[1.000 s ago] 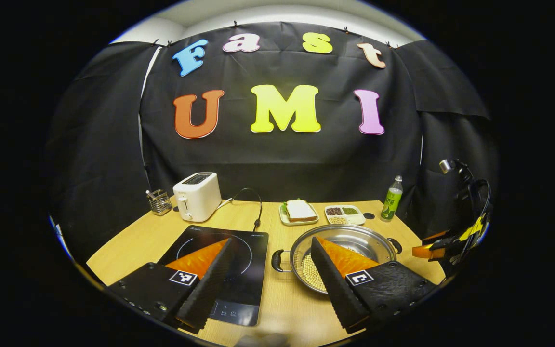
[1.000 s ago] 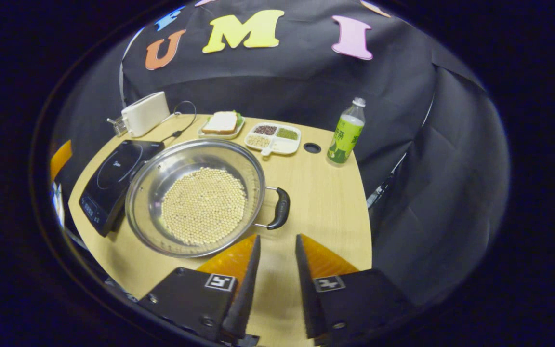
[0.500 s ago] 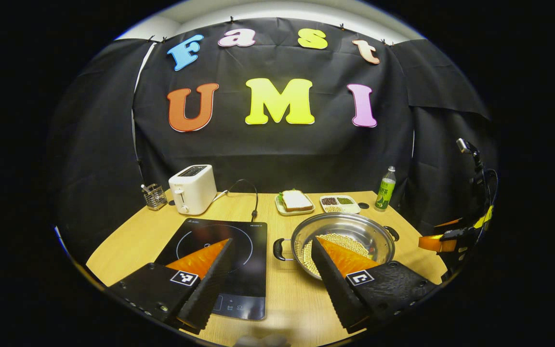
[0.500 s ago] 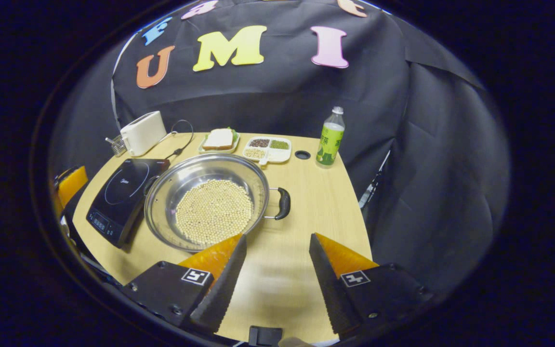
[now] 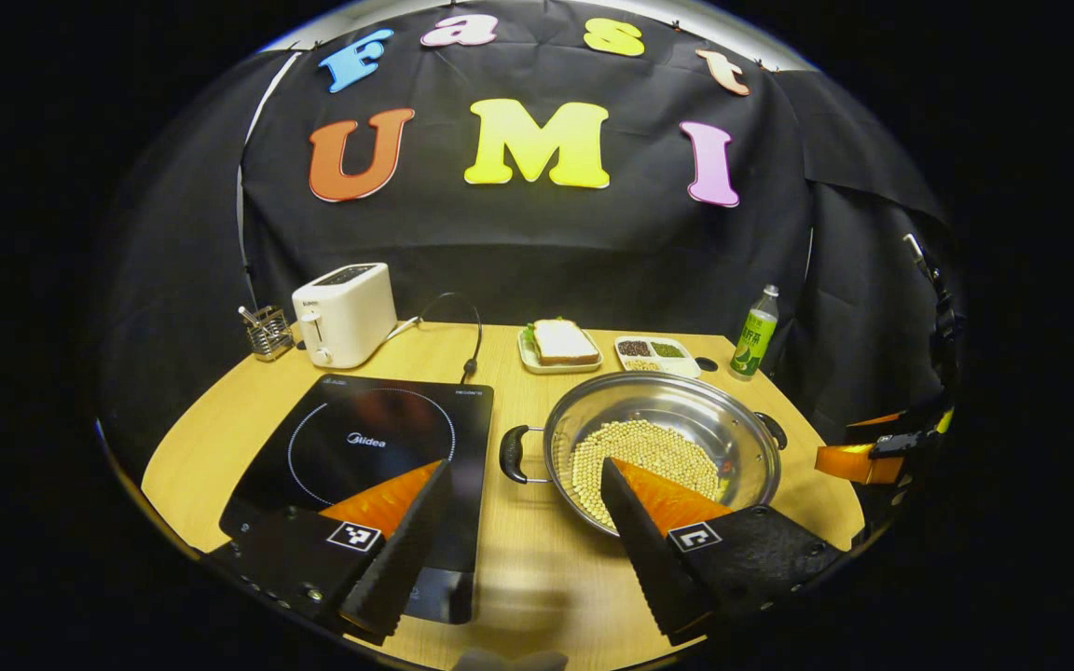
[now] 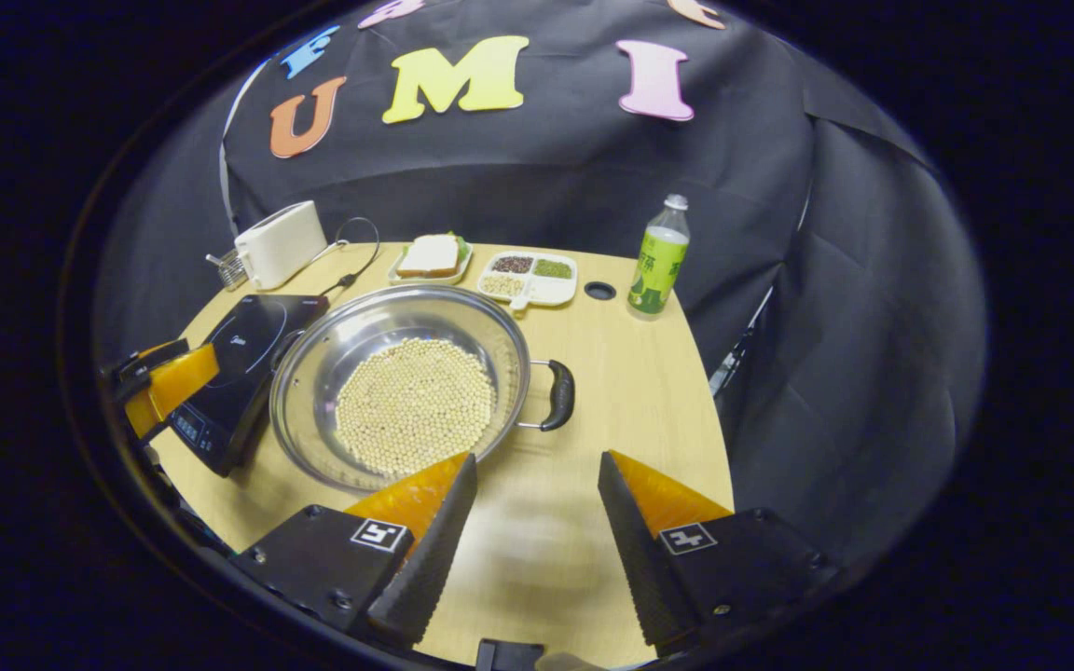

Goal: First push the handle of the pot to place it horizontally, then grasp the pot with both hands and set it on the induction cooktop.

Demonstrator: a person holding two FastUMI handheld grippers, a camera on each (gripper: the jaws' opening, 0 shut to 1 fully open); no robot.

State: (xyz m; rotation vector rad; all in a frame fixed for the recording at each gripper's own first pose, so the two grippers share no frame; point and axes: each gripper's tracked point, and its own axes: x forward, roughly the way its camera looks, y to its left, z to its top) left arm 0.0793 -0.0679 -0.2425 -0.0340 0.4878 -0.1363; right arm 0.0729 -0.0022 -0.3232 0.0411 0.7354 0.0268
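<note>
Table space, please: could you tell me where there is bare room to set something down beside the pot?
Bare wood lies right of the pot, from its black handle toward the bottle and the table edge. The near edge before the right gripper is bare too. It is crowded left of the pot, beside the induction cooktop, and behind it, where the compartment tray sits.

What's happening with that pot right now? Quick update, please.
Both grippers open, holding nothing. Pot on table beside cooktop, handles sideways. Nothing blocking.

pot [image 6: 313,373]: shiny metal (mirror-smooth) | cooktop [image 5: 313,485]: glossy black glass | table [image 6: 649,391]: matt wood
</note>
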